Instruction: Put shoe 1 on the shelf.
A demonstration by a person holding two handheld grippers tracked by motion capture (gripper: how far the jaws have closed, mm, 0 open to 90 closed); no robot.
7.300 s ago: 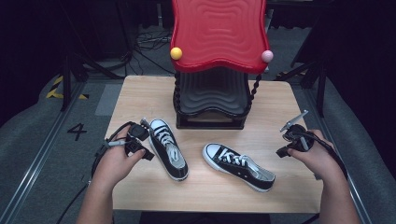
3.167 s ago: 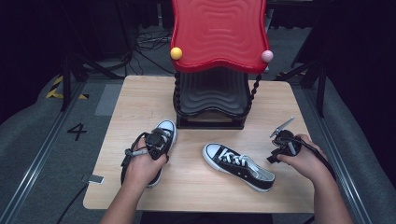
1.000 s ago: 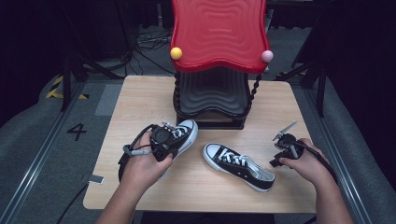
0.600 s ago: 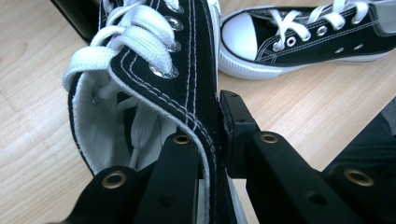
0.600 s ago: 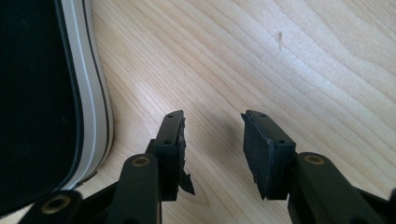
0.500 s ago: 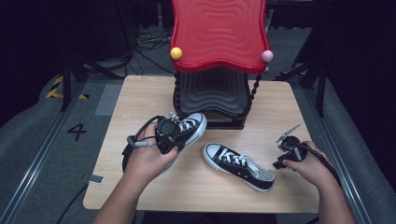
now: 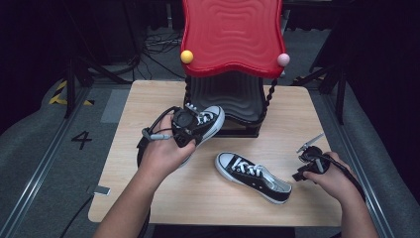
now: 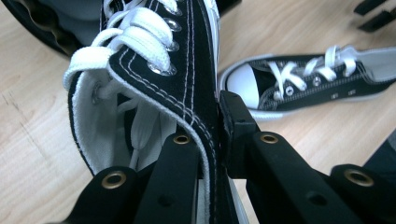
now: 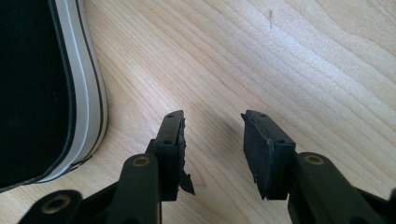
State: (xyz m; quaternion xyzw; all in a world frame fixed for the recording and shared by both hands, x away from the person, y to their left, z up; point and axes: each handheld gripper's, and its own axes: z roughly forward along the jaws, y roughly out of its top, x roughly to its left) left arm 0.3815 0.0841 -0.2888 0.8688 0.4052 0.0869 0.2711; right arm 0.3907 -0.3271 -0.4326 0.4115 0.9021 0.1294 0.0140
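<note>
Shoe [image 7: 205, 120] in left tool [image 7: 184, 130], jaws pinching side wall beside laces, lifted off tabletop [image 7: 148, 99], toe toward rack [image 7: 225, 94] lower shelf. Judgement: first shoe roughly halfway to rack, not yet set down. Second shoe [image 7: 253, 176] lies on tabletop, untouched. Right tool [image 7: 309, 157] spread, empty, low over tabletop just beside second shoe. Writing: "4" [image 7: 81, 140] on floor; no brand readable on shoes.
</note>
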